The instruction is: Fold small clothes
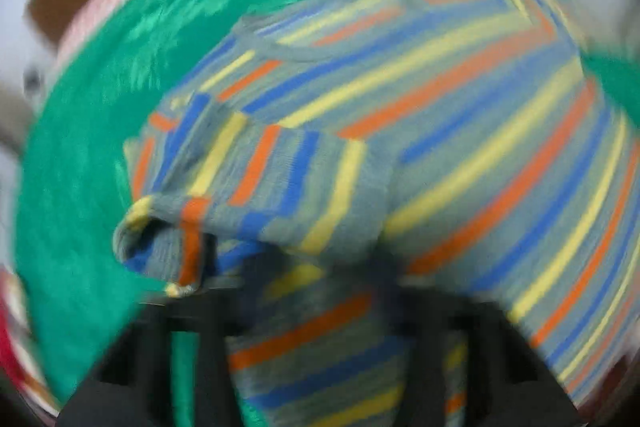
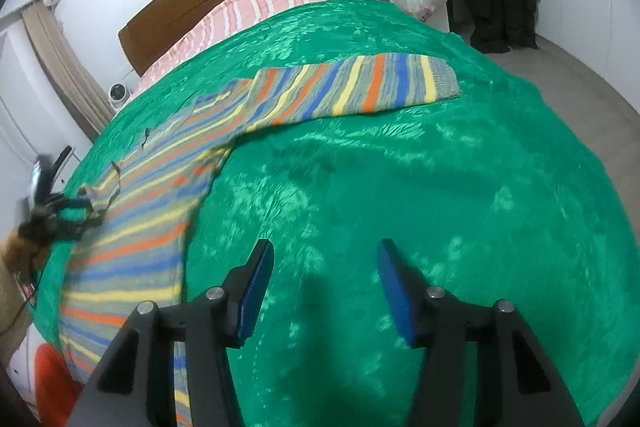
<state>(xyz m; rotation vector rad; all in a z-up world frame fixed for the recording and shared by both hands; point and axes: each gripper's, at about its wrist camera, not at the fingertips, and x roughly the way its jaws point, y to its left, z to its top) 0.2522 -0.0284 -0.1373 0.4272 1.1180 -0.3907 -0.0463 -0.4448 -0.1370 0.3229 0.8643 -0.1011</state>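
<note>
My striped sweater [image 2: 168,183] lay on the green bedspread [image 2: 400,187]. The right wrist view showed my right tongs [image 2: 326,291] parted and empty over bare spread, one sleeve [image 2: 360,91] stretched far right. Only the blurred left view showed my left tongs [image 1: 316,291] closed on the near sleeve [image 1: 248,187], lifted over the body.

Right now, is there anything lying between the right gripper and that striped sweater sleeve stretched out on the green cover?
Nothing visible does. The right gripper hangs open over bare green cover, and only that shiny cloth lies between it and the outstretched sleeve of the striped sweater. The left gripper is off at the far side, at the sweater's other edge.
</note>
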